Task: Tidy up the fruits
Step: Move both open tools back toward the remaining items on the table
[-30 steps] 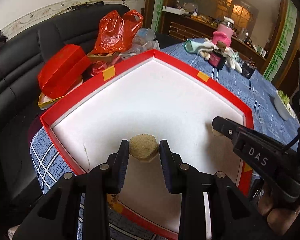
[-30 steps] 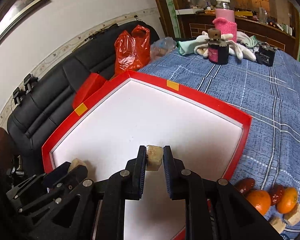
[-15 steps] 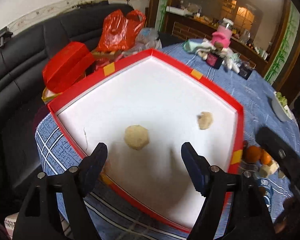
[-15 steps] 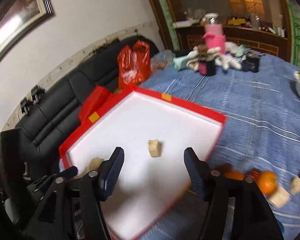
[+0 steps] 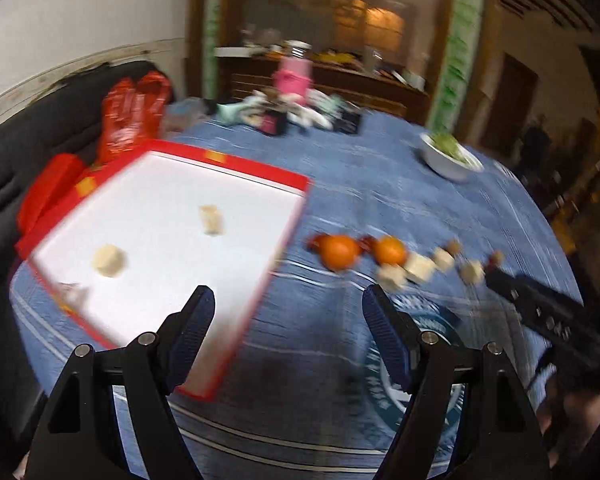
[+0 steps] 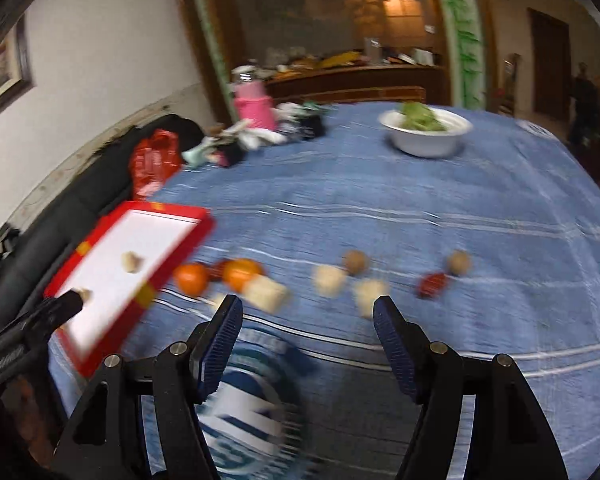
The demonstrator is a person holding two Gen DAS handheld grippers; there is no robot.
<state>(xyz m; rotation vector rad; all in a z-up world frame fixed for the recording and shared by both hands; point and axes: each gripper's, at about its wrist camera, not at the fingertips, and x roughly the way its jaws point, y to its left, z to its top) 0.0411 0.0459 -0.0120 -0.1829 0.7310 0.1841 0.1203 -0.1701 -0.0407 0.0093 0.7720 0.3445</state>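
A red tray (image 5: 256, 170) with a white floor lies at the table's left and holds two beige pieces (image 5: 109, 261) (image 5: 211, 219). To its right on the blue cloth runs a blurred row of fruit: two oranges (image 5: 338, 252) (image 5: 390, 251), dark red dates, beige cubes (image 6: 330, 280) and brown round fruits (image 6: 355, 262). My left gripper (image 5: 287, 296) is open and empty above the tray's near right corner. My right gripper (image 6: 306, 304) is open and empty, hanging above the cloth just short of the cubes.
A white bowl of greens (image 6: 426, 136) stands at the far right of the table. A pile of cloths with a pink-wrapped jar (image 6: 256, 110) sits at the back. A red plastic bag (image 5: 134, 120) and a black sofa lie beyond the tray.
Both grippers opened and let go of their beige pieces, which now lie in the tray. Both pulled back and swung right, bringing the fruit row into view.
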